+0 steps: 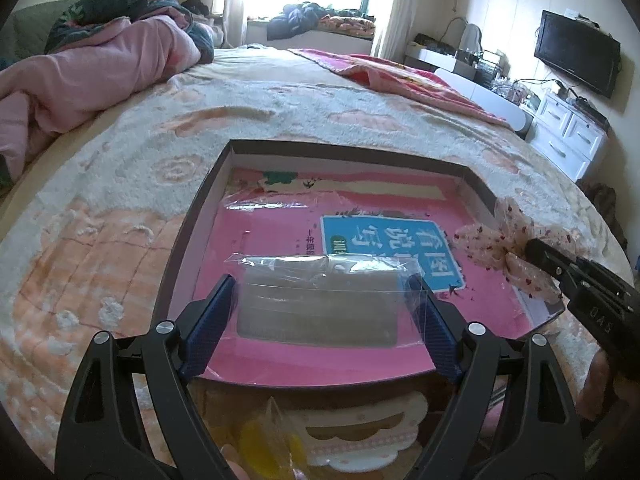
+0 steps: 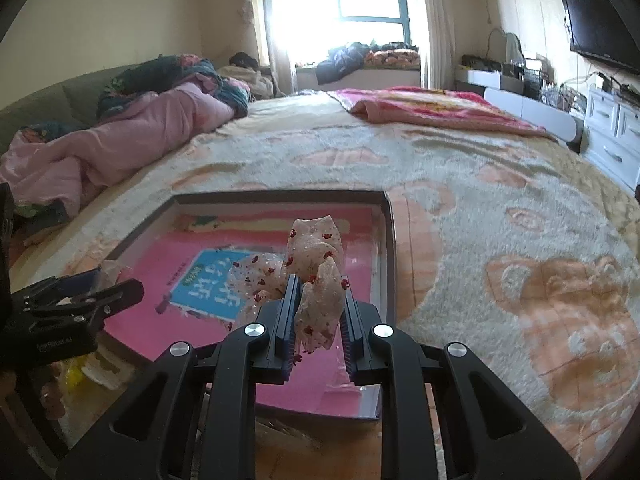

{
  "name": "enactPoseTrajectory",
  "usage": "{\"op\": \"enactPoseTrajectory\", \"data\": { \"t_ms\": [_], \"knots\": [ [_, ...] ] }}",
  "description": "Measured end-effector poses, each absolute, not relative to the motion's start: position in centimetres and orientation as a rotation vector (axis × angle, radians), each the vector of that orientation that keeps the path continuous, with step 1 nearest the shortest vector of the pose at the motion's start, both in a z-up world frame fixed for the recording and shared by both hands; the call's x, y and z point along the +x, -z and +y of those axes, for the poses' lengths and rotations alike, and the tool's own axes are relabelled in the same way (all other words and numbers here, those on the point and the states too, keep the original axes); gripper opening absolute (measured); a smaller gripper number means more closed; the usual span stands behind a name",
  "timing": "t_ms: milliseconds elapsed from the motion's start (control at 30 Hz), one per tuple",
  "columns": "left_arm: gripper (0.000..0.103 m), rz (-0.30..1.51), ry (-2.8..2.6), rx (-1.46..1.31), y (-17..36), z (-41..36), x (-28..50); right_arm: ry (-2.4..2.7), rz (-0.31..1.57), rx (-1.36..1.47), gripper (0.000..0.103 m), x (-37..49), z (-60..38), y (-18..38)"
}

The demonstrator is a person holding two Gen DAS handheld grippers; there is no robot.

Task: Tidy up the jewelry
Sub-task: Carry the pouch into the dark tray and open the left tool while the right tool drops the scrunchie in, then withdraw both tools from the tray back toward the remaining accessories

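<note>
Item: sheer fabric hair bow (image 2: 316,280), light, floppy; my right gripper (image 2: 316,316) is pinching its knot. My left gripper (image 1: 320,308), spread, is bracketing a crinkly plastic-sleeved card (image 1: 320,300).

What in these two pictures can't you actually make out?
- Contents of the clear plastic packet between the left gripper fingers: left wrist view, glare hides them.
- Clip or band under the fabric bow: right wrist view, fabric and right gripper cover it.
- Yellow item: left wrist view, cut off by the bottom edge.
- Book cover in the box: only partly visible.
</note>
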State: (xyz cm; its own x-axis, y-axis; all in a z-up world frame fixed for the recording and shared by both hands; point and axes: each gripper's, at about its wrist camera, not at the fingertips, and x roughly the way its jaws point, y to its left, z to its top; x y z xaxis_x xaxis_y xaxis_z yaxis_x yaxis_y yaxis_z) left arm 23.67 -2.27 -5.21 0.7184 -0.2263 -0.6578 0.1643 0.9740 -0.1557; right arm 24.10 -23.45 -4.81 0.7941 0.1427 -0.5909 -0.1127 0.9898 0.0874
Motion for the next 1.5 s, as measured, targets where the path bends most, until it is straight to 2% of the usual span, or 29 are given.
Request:
{"op": "enactPoseTrajectory", "data": {
  "t_ms": [167,300,433,500,700,900,1500],
  "knots": [
    [0.078,0.747,0.208,-0.098,5.4,-2.0,23.8,-0.134,0.653,0.075,0.022,24.3,-24.0,5.2],
    [0.079,0.746,0.203,-0.101,5.3,-2.0,23.9,-0.126,0.641,0.091,0.039,24.0,-24.5,5.1],
    [0.081,0.739,0.202,-0.105,5.3,-1.8,23.8,-0.118,0.613,0.085,0.05,23.3,-24.6,4.8],
    [0.085,0.731,0.198,-0.103,5.2,-1.8,23.6,-0.11,0.598,0.082,0.06,22.8,-24.7,4.6],
    [0.091,0.695,0.185,-0.092,4.3,-1.9,22.9,-0.099,0.552,0.071,0.072,21.5,-25.0,3.9],
    [0.091,0.657,0.178,-0.099,3.2,-1.6,21.6,-0.109,0.52,0.055,0.079,20.0,-24.7,3.3],
    [0.091,0.562,0.152,-0.145,0.5,-0.3,17.7,-0.158,0.45,0.028,0.085,15.9,-23.2,1.2]
  ]
}}
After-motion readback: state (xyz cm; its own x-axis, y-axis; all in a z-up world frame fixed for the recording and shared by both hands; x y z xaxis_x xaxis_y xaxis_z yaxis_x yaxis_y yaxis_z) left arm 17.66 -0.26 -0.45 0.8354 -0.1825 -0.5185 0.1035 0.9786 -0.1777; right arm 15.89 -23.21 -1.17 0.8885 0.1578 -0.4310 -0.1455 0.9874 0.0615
